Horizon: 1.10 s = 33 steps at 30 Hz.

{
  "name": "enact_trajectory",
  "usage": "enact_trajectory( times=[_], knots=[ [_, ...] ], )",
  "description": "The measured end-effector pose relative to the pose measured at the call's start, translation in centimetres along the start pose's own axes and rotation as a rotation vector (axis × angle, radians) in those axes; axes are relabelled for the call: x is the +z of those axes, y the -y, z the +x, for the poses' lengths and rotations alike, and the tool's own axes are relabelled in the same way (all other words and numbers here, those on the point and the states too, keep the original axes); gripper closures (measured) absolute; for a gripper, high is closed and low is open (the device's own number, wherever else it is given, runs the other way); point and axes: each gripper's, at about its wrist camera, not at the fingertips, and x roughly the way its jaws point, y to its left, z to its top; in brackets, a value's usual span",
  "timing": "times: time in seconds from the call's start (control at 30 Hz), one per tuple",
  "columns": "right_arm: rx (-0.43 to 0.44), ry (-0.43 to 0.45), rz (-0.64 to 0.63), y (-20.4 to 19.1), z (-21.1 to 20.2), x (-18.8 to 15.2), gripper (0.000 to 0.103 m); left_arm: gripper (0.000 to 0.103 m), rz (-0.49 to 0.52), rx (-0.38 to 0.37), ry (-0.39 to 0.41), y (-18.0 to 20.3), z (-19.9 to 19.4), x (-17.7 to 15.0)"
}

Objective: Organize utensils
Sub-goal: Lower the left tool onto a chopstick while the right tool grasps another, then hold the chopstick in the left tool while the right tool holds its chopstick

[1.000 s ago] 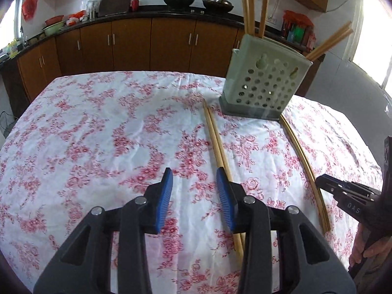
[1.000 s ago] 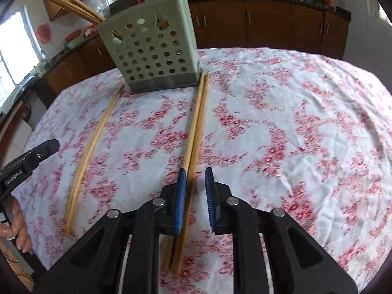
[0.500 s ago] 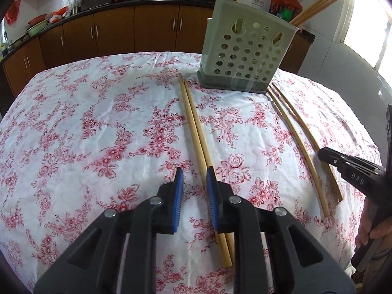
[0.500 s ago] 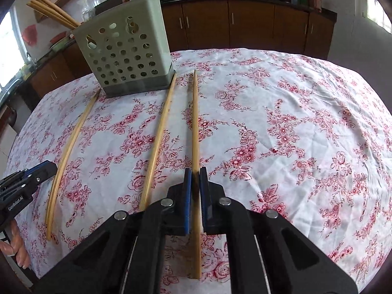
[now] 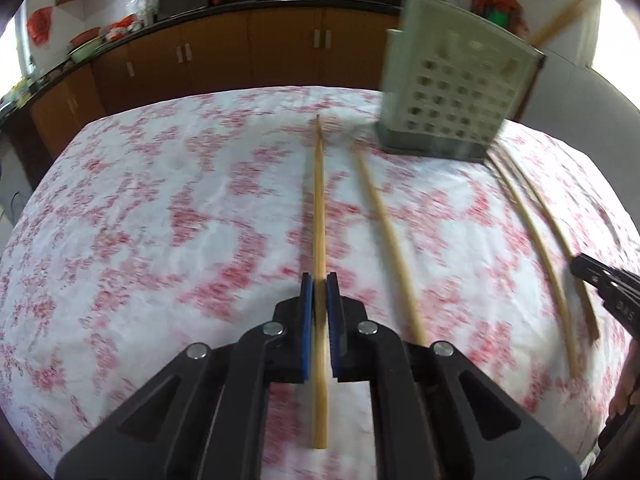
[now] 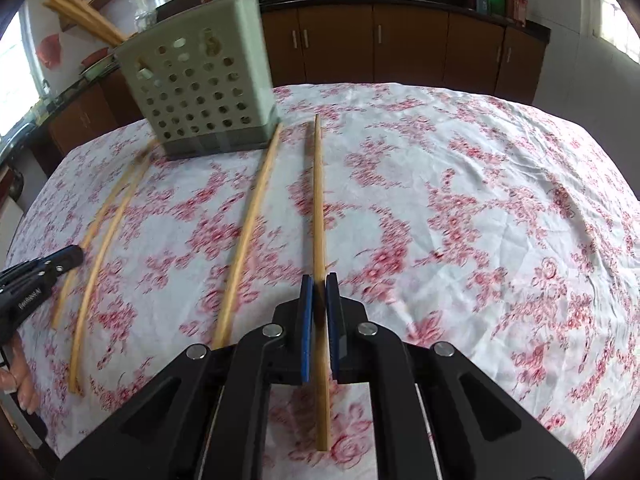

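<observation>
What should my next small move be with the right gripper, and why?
Probably lift it a little and start swinging toward the utensil holder. The right gripper has its jaws closed on a chopstick, which points forward, low over the tablecloth. The holder stands ahead to the left with chopsticks already upright in it, so raising the tip first should clear its rim.

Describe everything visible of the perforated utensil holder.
The utensil holder is a pale green plastic box, walls pierced with rows of round holes, on a darker grey base. It stands upright on the floral tablecloth, toward the far edge. Wooden chopsticks stick out of its top, some leaning sideways. One loose chopstick lies with its far end at the base.
</observation>
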Motion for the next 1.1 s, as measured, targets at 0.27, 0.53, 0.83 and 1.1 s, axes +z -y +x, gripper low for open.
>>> enact_trajectory(
  times=[0.27,0.53,0.83,1.1],
  knots=[
    [-0.066,0.028,0.038,2.2,1.2,1.7,0.095,0.092,-0.093,0.036,0.015,-5.3,1.0,1.5],
    [-0.060,0.036,0.044,2.6,1.7,2.0,0.095,0.087,-0.086,0.023,0.015,-5.0,1.2,1.6],
    [-0.057,0.037,0.047,2.9,1.8,2.1,0.095,0.087,-0.113,-0.007,0.019,-5.4,1.2,1.4],
    [-0.057,0.037,0.049,2.7,1.7,2.0,0.095,0.087,-0.111,-0.005,0.019,-5.7,1.2,1.3]
  ],
)
